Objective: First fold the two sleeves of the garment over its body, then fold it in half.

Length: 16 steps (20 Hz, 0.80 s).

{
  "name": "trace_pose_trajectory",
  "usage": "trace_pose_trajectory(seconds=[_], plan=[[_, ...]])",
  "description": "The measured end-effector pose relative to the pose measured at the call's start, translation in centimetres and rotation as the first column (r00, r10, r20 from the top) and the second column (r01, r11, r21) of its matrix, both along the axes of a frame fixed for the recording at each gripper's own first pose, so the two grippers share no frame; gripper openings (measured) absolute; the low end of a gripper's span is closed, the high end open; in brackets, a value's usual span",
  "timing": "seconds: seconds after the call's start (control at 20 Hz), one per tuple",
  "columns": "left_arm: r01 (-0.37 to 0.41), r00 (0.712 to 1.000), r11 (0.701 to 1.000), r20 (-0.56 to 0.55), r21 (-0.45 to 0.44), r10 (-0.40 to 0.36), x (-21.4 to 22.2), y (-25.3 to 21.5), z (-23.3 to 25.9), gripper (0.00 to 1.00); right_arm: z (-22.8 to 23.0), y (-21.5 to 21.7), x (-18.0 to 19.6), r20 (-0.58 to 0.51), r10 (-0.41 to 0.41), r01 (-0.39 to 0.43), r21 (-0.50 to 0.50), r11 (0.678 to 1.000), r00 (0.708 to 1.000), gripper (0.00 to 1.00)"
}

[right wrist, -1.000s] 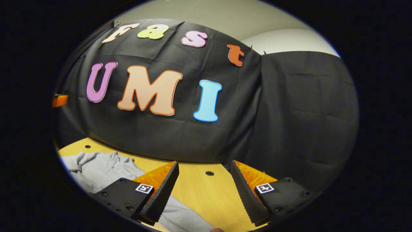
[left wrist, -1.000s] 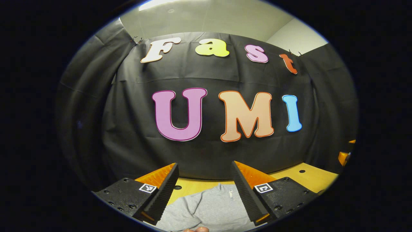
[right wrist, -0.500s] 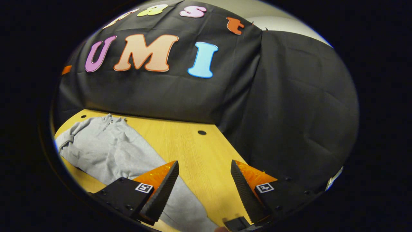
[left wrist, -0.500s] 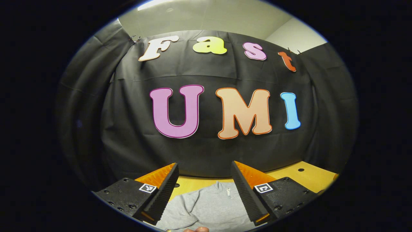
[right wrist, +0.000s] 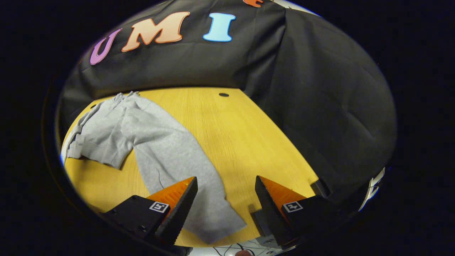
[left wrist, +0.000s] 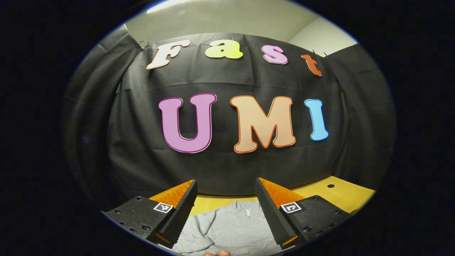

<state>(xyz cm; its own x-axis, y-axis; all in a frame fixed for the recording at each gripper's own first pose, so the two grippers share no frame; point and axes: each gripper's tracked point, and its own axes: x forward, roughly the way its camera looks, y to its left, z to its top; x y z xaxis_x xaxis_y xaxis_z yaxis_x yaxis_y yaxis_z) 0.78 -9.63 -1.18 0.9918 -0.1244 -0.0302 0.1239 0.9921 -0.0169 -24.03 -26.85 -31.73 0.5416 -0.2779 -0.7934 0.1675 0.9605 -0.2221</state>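
A grey sweatshirt [right wrist: 117,131] lies on the yellow wooden table [right wrist: 227,131]. In the right gripper view one long sleeve [right wrist: 185,177] runs from the body toward the near edge, its cuff by the front rim. My right gripper [right wrist: 225,209] hangs open above that sleeve's end, the sleeve passing under its left finger. In the left gripper view the sweatshirt's collar and chest [left wrist: 234,227] show low down, and my left gripper [left wrist: 225,213] is open above them, holding nothing.
The black cloth wall rises right behind the table and wraps round its right side. A small round hole [right wrist: 224,94] sits in the tabletop near the back. A fingertip [left wrist: 217,253] shows at the bottom of the left gripper view.
The right gripper has tilted steeply down, bringing the table, the sweatshirt and its whole sleeve into sight. The left gripper has turned slightly right. Both stay open.
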Motion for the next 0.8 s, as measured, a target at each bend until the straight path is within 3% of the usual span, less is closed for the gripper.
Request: trace_pose_trajectory(seconds=[0.3,0.55,0.7,0.75,0.8], plan=[[-0.007,1.000,1.000,-0.001,-0.004,0.007,-0.1,-1.8,0.2,0.94,-2.4,0.3,-2.2,-0.095,0.014,-0.007,0.075,0.997,0.995,1.00],[-0.038,0.999,0.999,0.000,-0.007,0.038,-0.5,-3.0,0.3,0.94,-3.8,1.2,-3.1,-0.162,0.075,-0.049,0.156,0.987,0.984,0.98],[-0.058,0.998,0.998,0.004,-0.003,0.058,-1.0,-3.8,0.6,0.94,-4.4,2.3,-3.2,-0.185,0.094,-0.050,0.230,0.972,0.978,0.83],[-0.066,0.998,0.998,0.005,0.000,0.066,-1.3,-3.8,0.6,0.94,-4.5,2.3,-3.0,-0.185,0.097,-0.051,0.241,0.969,0.978,0.67],[-0.078,0.997,0.997,0.007,0.003,0.078,-1.5,-3.9,0.7,0.94,-4.5,2.5,-2.9,-0.187,0.105,-0.055,0.256,0.965,0.977,0.62]])
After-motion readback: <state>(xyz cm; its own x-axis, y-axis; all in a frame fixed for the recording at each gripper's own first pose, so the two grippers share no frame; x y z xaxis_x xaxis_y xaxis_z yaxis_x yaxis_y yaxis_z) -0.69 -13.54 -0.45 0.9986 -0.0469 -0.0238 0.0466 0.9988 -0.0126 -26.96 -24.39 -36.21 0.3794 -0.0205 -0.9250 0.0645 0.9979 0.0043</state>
